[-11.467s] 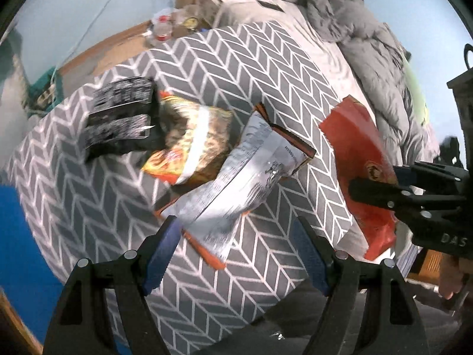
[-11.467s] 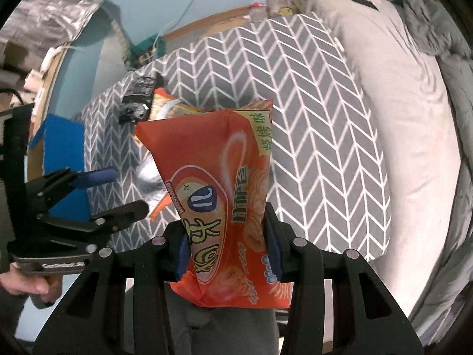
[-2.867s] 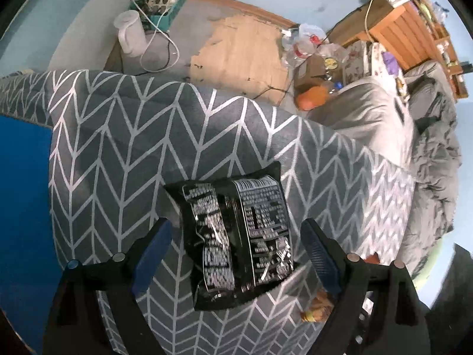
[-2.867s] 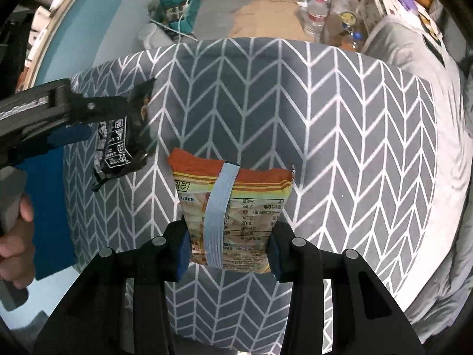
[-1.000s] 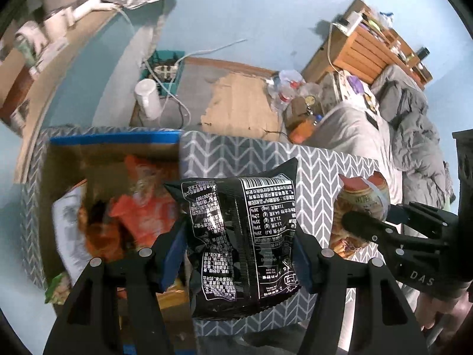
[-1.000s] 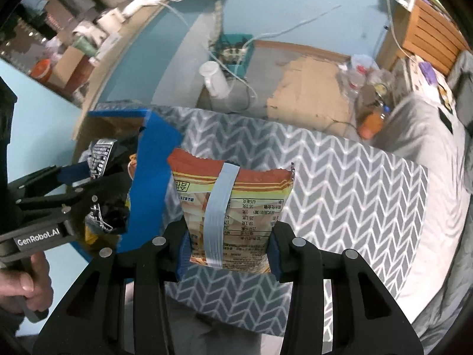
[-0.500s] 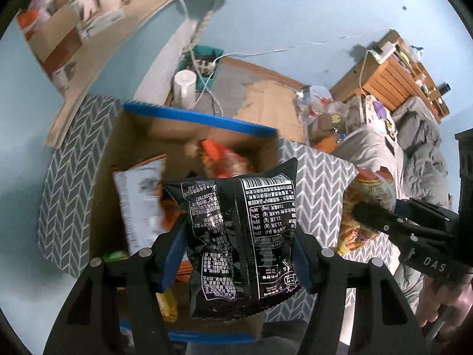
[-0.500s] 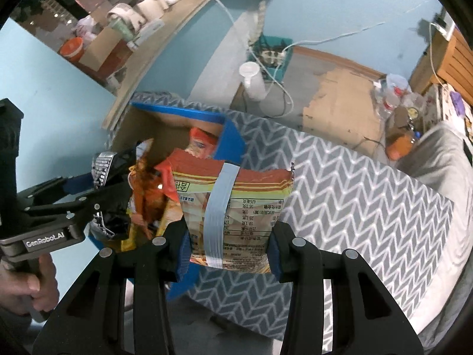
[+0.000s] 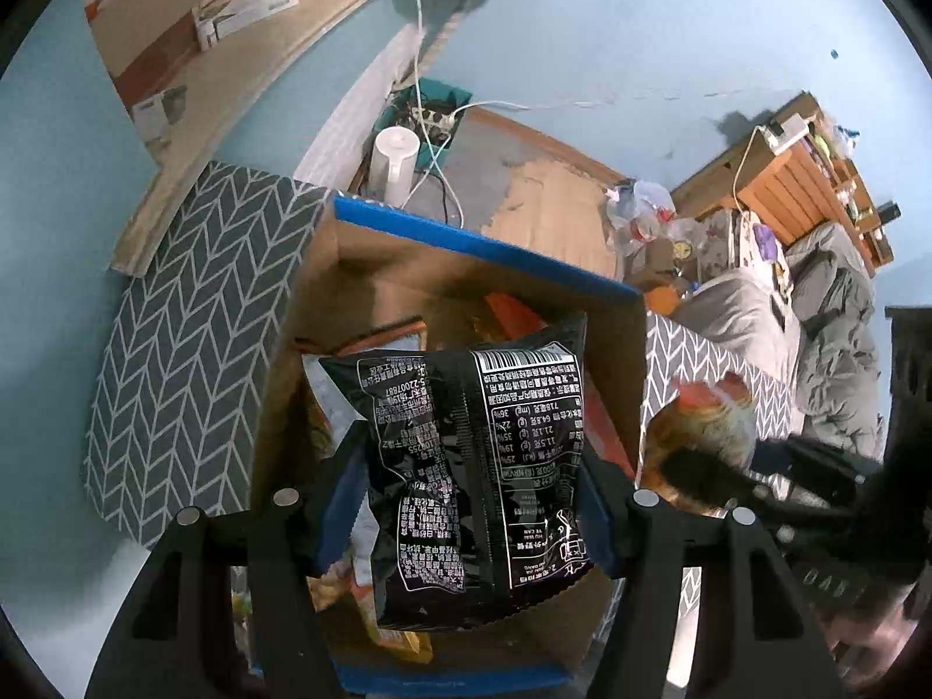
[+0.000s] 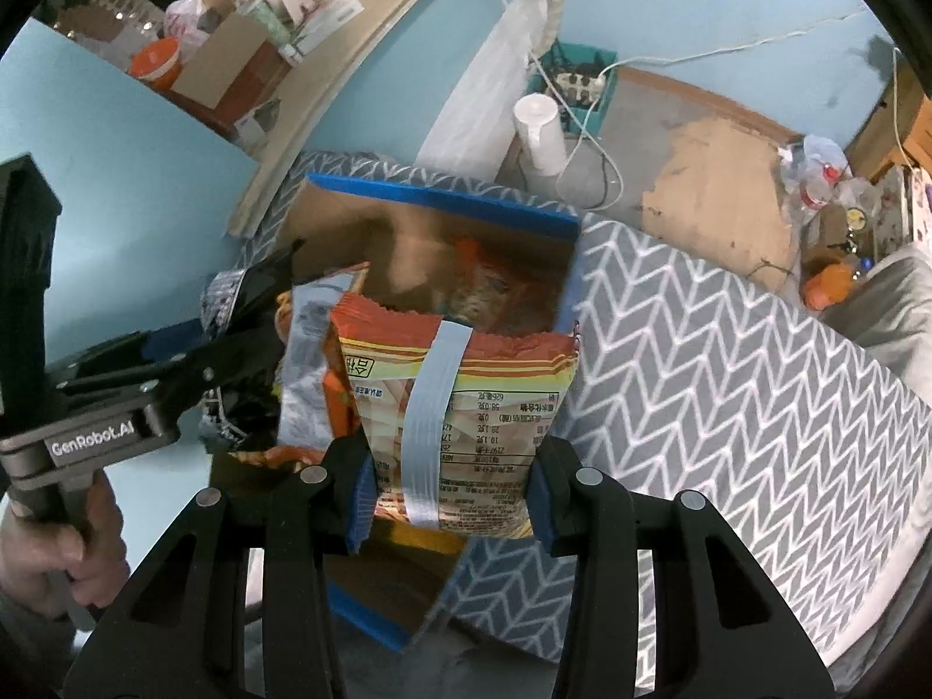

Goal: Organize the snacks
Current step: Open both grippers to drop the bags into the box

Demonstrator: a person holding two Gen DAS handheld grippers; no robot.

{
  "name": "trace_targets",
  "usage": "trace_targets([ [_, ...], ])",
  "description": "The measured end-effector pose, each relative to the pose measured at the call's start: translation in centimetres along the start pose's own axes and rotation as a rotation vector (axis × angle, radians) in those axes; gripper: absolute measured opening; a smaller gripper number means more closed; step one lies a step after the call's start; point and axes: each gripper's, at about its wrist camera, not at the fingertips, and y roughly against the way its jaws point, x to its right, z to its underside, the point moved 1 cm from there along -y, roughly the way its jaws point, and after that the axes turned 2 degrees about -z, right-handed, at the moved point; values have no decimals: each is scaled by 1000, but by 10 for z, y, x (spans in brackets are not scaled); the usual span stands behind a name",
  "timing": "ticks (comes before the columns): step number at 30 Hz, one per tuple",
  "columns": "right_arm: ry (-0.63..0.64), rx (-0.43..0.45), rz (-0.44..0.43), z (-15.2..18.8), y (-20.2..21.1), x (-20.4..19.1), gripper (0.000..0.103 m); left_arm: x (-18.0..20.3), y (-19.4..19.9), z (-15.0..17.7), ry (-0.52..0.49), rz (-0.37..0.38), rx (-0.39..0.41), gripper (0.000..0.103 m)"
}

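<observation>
Fingers of the left gripper [image 9: 473, 501] clamp a glossy black snack bag with white print [image 9: 475, 460], held above the open blue-rimmed cardboard box [image 9: 489, 244]. Beside it, the right gripper [image 10: 451, 492] pinches an orange-and-yellow foil snack packet [image 10: 466, 402] over that box's near edge, other packets lying inside.

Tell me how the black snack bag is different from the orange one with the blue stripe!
The black snack bag is dark with white printing; the orange snack bag is bright, with a pale blue stripe down its middle. The left tongs pinch the black one, the right tongs the orange one. Both are sealed, held upright by their sides, and hang over the open cardboard box that already holds snacks.
</observation>
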Motion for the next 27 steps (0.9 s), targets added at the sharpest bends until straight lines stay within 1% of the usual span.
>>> trace_targets([
  [3, 4, -8, -3, -8, -9, -13, 41, -9, -4, -6, 14, 13, -7, 65],
  [4, 5, -12, -2, -10, -11, -15, 41, -12, -5, -7, 18, 14, -10, 66],
  [5, 8, -16, 0, -12, -14, -19, 41, -17, -8, -10, 24, 15, -17, 69],
  [8, 17, -23, 16, -19, -21, -27, 41, -25, -12, -12, 38, 1, -39, 70],
  [10, 19, -27, 27, -23, -25, -30, 41, -29, -10, -12, 38, 17, -36, 71],
  [13, 17, -34, 44, -28, -30, -33, 41, -38, -6, -10, 42, 26, -34, 78],
  [18, 16, -47, 68, -37, -39, -39, 42, -49, 4, -9, 45, 42, -27, 78],
  [22, 24, -56, 82, -38, -42, -48, 43, -55, 11, -8, 34, 42, -21, 78],
  [24, 28, -59, 85, -39, -44, -52, 54, -59, 15, -7, 33, 46, -18, 78],
  [27, 37, -48, 100, -36, -41, -58, 65, -63, 22, -6, 33, 51, -8, 78],
])
